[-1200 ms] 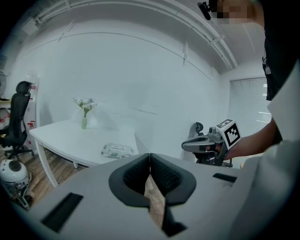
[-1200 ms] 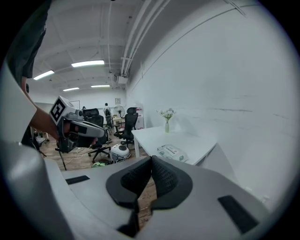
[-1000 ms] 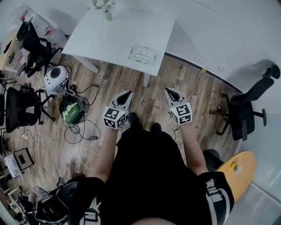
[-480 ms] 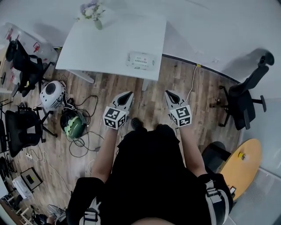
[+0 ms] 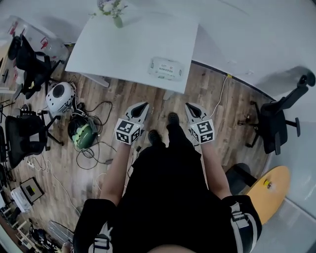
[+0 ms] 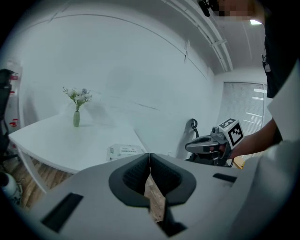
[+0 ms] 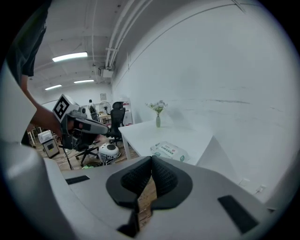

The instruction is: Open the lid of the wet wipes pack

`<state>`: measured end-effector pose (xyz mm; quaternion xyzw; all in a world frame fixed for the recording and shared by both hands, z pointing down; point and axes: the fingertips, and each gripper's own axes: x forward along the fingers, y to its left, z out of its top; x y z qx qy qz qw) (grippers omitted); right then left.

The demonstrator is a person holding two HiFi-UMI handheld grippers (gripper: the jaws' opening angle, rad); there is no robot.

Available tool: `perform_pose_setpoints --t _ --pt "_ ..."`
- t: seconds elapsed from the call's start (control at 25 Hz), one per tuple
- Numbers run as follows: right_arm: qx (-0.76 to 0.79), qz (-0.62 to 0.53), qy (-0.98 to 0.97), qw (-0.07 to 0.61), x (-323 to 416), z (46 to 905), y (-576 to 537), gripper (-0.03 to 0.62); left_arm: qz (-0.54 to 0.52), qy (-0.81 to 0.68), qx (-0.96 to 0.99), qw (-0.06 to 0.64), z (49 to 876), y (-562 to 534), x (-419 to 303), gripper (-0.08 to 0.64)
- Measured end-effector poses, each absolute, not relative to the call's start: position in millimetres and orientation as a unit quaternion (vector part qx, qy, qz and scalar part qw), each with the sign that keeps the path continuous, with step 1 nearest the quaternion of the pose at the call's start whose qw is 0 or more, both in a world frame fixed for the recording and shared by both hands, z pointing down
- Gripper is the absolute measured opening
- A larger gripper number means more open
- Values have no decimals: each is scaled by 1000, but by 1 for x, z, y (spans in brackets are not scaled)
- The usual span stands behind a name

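The wet wipes pack [image 5: 166,68] lies flat near the front edge of the white table [image 5: 123,44], its lid down; it also shows as the pack [image 6: 124,151] and the pack [image 7: 169,151]. My left gripper [image 5: 142,105] and right gripper [image 5: 189,106] hover over the wood floor, short of the table, side by side and pointing toward it. Both are shut with nothing between the jaws. In the gripper views the left gripper [image 6: 149,154] and right gripper [image 7: 151,158] show closed tips.
A small vase of flowers [image 5: 113,11] stands at the table's far side. Office chairs [image 5: 279,121], helmets [image 5: 82,132] and loose cables [image 5: 96,148] sit on the floor to the left and right. A white wall runs behind the table.
The person has stepped closer to the table; the pack and table have shifted in the head view. Both grippers stay shut and side by side.
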<state>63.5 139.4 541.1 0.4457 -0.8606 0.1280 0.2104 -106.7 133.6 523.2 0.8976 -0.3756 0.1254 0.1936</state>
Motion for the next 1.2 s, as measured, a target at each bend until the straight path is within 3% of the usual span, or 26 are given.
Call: perform_pose_setpoints --t 0.64,1.2 --pt "341 93 -909 221 103 543 -26 17 138 -466 849 207 527 30 -62 23" --pt "253 64 -936 238 94 566 -61 17 119 -525 820 197 529 -9 -48 23"
